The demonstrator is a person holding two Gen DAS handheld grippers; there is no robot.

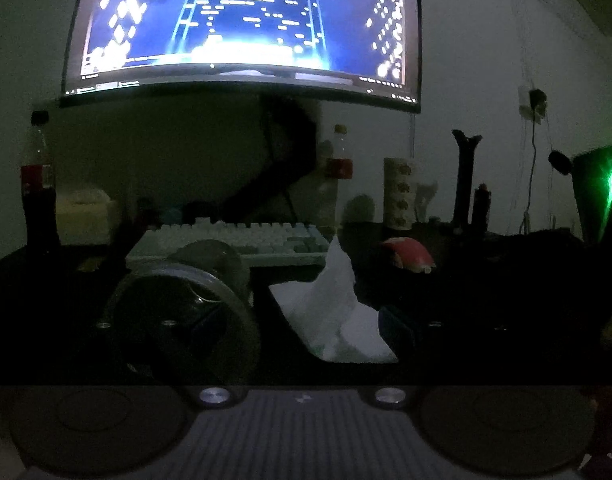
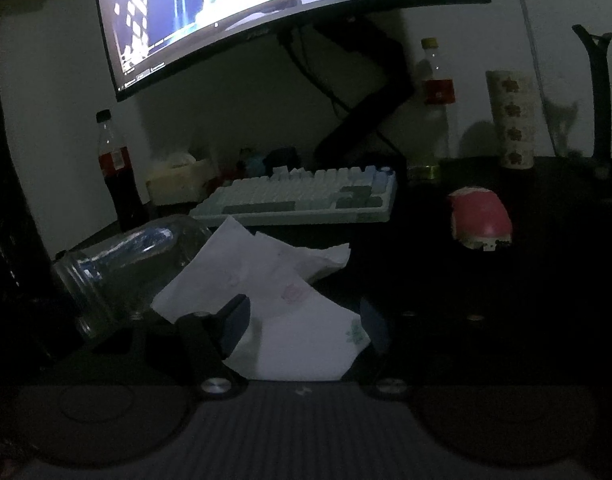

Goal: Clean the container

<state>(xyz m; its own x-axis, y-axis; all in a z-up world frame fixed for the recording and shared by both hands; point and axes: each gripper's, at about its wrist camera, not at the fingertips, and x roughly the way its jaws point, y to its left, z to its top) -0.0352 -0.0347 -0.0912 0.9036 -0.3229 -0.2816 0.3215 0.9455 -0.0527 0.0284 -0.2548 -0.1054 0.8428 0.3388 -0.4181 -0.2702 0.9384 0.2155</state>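
Though dim all over, enough to read. Clear glass jar (image 1: 177,312) on its side at the near left of the dark desk (image 2: 506,300), threaded mouth turned toward the left wrist camera – seen from the right wrist camera as tilted, mouth pointing near-left. Left gripper (image 1: 297,316) spread wide; jar overlapping its left finger, right pad well clear of the glass. Cannot tell whether that left finger touches the jar or sits inside it.

Just right of the jar, a crumpled white tissue (image 2: 273,300) with faint printed marks, rising to a peak. Right gripper (image 2: 303,304) partly spread, the tissue lying between its blue pads, no pinch visible.

Farther back: pale keyboard (image 2: 306,196) – beyond it a curved monitor (image 2: 265,8), lit blue, on a black arm. Cola bottle (image 2: 119,172) far left, beside a beige box (image 2: 177,184). Red-labelled bottle (image 2: 436,100) and patterned paper cup (image 2: 510,120) far right. Pink-and-white mouse (image 2: 482,216) right of the keyboard.
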